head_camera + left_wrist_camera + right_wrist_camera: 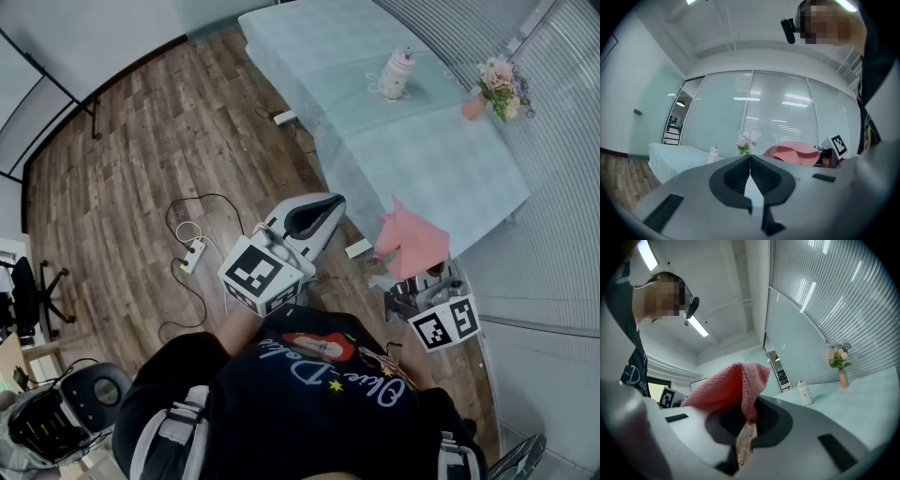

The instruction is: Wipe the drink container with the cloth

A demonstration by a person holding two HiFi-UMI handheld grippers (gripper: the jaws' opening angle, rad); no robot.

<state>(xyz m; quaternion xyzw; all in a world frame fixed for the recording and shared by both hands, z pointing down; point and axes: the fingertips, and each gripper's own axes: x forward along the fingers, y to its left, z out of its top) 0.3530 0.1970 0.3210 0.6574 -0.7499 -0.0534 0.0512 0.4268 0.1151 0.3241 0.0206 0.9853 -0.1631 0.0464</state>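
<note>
I'm clamping the pink cloth (pixel 731 385) in my right gripper (pixel 746 420), left gripper (pixel 750 164) sitting closed, empty, drink container (pixel 397 73) standing well apart.

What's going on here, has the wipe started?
Not yet. A person holds a gripper in each hand, standing short of the table. The right gripper is clamped on the pink cloth, which bunches up above its jaws. The left gripper is shut with nothing in it. The drink container stands untouched on the far part of the table, near a vase of flowers.
</note>
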